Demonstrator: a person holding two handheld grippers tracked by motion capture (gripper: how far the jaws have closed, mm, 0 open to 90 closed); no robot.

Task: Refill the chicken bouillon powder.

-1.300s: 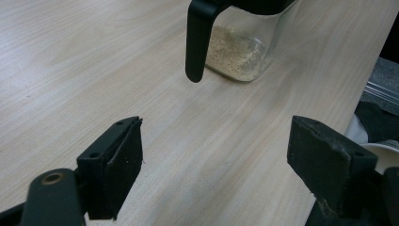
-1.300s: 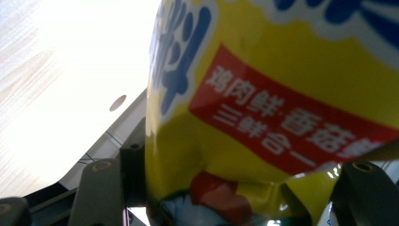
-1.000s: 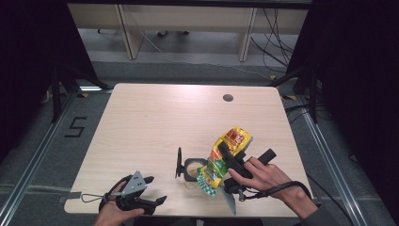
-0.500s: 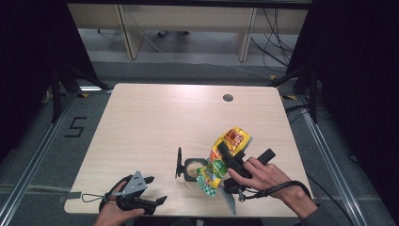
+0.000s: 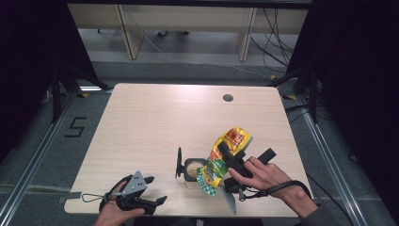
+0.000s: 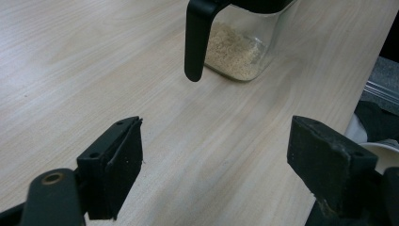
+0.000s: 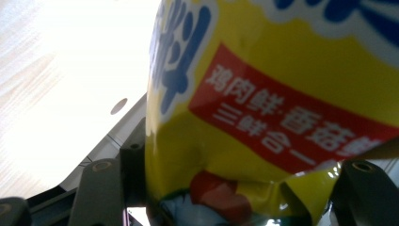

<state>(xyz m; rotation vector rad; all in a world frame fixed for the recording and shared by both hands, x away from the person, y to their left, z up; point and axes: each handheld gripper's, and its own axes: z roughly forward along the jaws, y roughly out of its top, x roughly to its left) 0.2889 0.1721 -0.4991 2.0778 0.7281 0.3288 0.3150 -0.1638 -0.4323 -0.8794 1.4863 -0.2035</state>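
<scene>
Near the front edge of the counter [image 5: 155,117], right of its middle, the right gripper [image 5: 230,157] holds a yellow seasoning packet [image 5: 226,155] tilted over a glass jug [image 5: 193,169]. In the right gripper view the packet [image 7: 282,117] sits between the two black jaws, its crumpled lower end pinched between them, so the jaws are clenched on it. It carries a red band with white characters and blue lettering above. The person's right hand [image 5: 261,175] wraps the gripper's body, and a cable loops around the wrist.

The jug stands on the counter just left of the packet, with pale grains covering its bottom and a black handle [image 5: 179,162] sticking out on its left side. The packet's lower end hangs at the jug's right rim; whether they touch I cannot tell.

The left gripper [image 5: 153,190] rests at the front left corner of the counter, well apart from the jug, held in the left hand [image 5: 115,212]. In the left gripper view its jaws stand wide apart with only bare wood between them, released, and the jug [image 6: 240,52] with its handle [image 6: 197,40] shows farther off ahead.
</scene>
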